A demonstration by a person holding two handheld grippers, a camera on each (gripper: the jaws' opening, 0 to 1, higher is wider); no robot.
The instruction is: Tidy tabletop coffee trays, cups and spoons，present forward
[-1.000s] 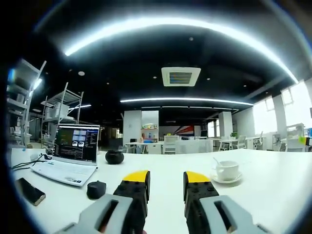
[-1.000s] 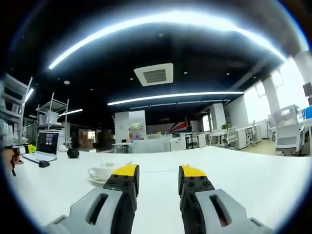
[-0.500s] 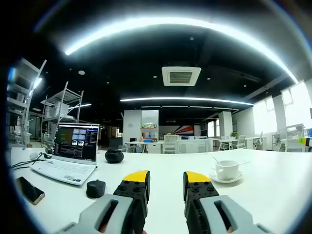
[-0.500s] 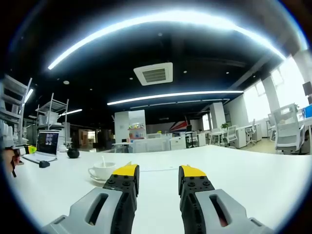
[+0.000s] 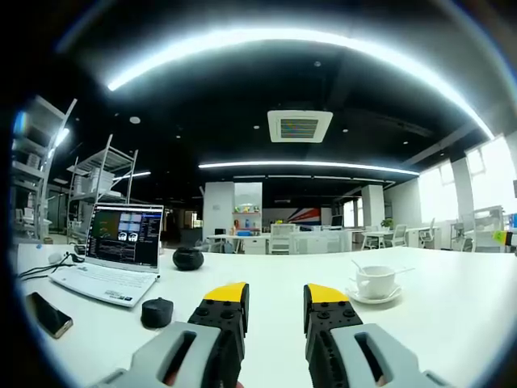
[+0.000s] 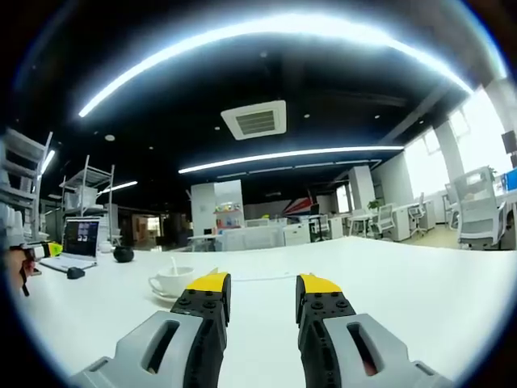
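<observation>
A white coffee cup (image 5: 376, 280) stands on a white saucer (image 5: 375, 298) with a spoon (image 5: 358, 264) leaning in it, on the white table to the right of my left gripper (image 5: 275, 293). The left gripper is open with nothing between its yellow-tipped jaws. In the right gripper view the same cup (image 6: 170, 282) with its spoon (image 6: 171, 265) sits just left of my right gripper (image 6: 262, 284), which is open and holds nothing.
An open laptop (image 5: 118, 250) stands at the left of the table (image 5: 452, 307), with a phone (image 5: 48, 314), a small black puck (image 5: 156, 311) and a round black object (image 5: 188, 258) near it. The laptop (image 6: 76, 242) appears far left in the right gripper view. Office desks and chairs stand behind.
Both views have shifted only slightly. The cup, saucer and spoon stay where they were, and both grippers remain open.
</observation>
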